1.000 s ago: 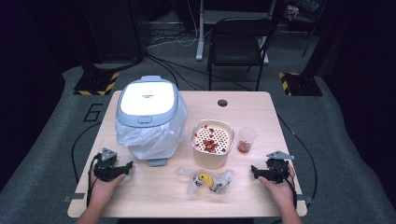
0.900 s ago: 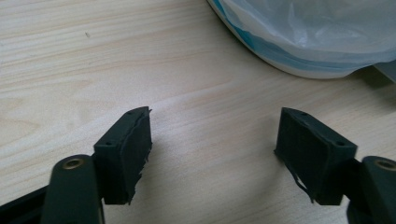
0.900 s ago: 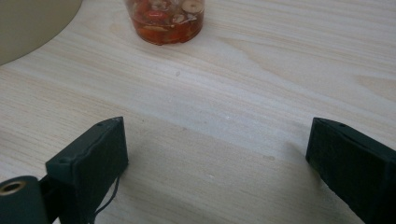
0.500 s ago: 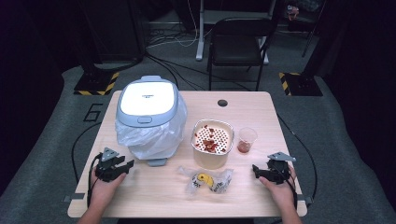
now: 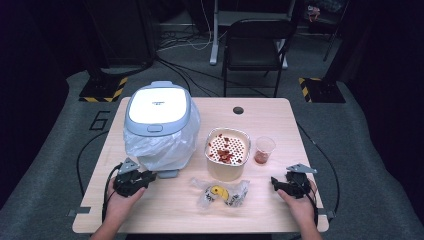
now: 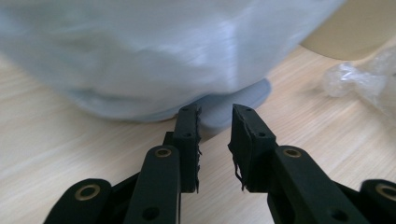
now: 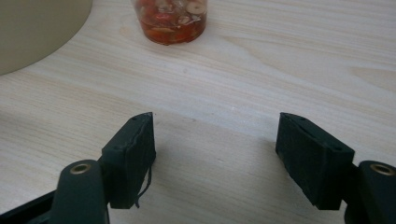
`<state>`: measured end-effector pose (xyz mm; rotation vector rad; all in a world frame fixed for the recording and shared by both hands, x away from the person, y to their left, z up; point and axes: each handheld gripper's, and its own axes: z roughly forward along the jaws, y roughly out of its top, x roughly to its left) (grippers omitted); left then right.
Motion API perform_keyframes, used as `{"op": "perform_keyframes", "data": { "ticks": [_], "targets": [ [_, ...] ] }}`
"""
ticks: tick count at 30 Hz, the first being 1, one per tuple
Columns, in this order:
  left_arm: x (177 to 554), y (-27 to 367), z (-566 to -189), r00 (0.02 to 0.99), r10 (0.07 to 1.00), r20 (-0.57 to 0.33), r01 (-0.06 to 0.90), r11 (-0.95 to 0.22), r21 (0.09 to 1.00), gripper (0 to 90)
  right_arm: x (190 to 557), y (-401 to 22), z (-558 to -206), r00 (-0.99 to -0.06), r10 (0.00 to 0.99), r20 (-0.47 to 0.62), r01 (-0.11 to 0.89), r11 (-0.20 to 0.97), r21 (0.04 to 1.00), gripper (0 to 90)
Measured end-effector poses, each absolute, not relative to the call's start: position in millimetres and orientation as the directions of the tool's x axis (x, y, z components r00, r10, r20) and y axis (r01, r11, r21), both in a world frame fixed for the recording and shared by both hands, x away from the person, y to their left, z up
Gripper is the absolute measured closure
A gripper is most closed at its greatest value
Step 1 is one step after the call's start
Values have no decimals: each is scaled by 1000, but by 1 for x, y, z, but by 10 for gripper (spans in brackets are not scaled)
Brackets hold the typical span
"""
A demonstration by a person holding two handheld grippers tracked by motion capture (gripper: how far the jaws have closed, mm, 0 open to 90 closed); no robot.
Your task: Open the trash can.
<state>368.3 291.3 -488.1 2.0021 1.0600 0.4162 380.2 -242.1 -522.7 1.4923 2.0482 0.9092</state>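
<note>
At the left of the desk (image 5: pixel 150 210), the left gripper (image 5: pixel 150 176) is held just beside the grey foot (image 6: pixel 236 95) of the white cooker (image 5: pixel 157 107), which is wrapped in a clear plastic bag (image 5: pixel 165 147). In the left gripper view the foot lies straight ahead of the fingers (image 6: pixel 187 135), apart from them; the fingers have just been closing to a narrow gap, with nothing caught between them. The left hand is judged much the nearer one to the cooker. A small line of writing is seen on the cooker's lid, too small to be read.

Further right, a crumpled clear wrapper (image 5: pixel 222 192) with something yellow inside lies in front of a beige pot (image 5: pixel 227 152) whose perforated insert carries red pieces. A small cup (image 5: pixel 264 150) of red food stands just beside the pot.

At the right, the right gripper (image 5: pixel 276 183) is kept low over bare wood. Its fingers (image 7: pixel 133 154) have just been closing too, yet are released and wide apart, with nothing between. The cup is seen ahead of them, toward the left, well apart.
</note>
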Motion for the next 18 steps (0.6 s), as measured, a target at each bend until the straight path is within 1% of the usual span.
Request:
{"op": "perform_keyframes", "data": {
  "ticks": [3, 4, 5, 7, 9, 11, 13, 14, 15, 17, 18],
  "targets": [
    [371, 280, -490, 612, 787, -79, 531, -335, 778, 791, 380, -241, -523, -323, 946, 24, 652, 204, 730, 301],
    [372, 276, -491, 613, 785, -94, 536, -325, 779, 814, 380, -241, -523, -324, 946, 25, 652, 203, 731, 301],
    [371, 268, -493, 593, 798, -107, 544, -299, 784, 819, 380, -241, -523, -323, 946, 27, 652, 201, 731, 302],
    [371, 265, -494, 579, 807, -113, 550, -284, 785, 854, 379, -241, -522, -320, 947, 35, 655, 194, 730, 300],
    [374, 263, -493, 593, 799, -100, 533, -296, 793, 860, 379, -241, -523, -320, 947, 36, 654, 194, 731, 300],
    [377, 260, -493, 595, 797, -105, 534, -295, 792, 896, 379, -241, -523, -318, 947, 39, 655, 190, 732, 299],
    [382, 250, -496, 546, 829, -123, 574, -263, 776, 900, 379, -241, -523, -318, 947, 37, 654, 191, 732, 299],
    [382, 250, -496, 546, 829, -123, 574, -263, 776, 900, 379, -241, -523, -318, 947, 37, 654, 191, 732, 299],
    [384, 247, -500, 522, 841, -142, 592, -237, 770, 900, 379, -241, -522, -315, 948, 39, 658, 189, 729, 299],
    [386, 248, -501, 547, 825, -146, 575, -243, 781, 900, 378, -241, -522, -312, 949, 43, 661, 185, 727, 300],
    [386, 248, -502, 531, 832, -164, 584, -219, 782, 900, 378, -241, -522, -312, 949, 43, 661, 185, 727, 300]
  ]
}}
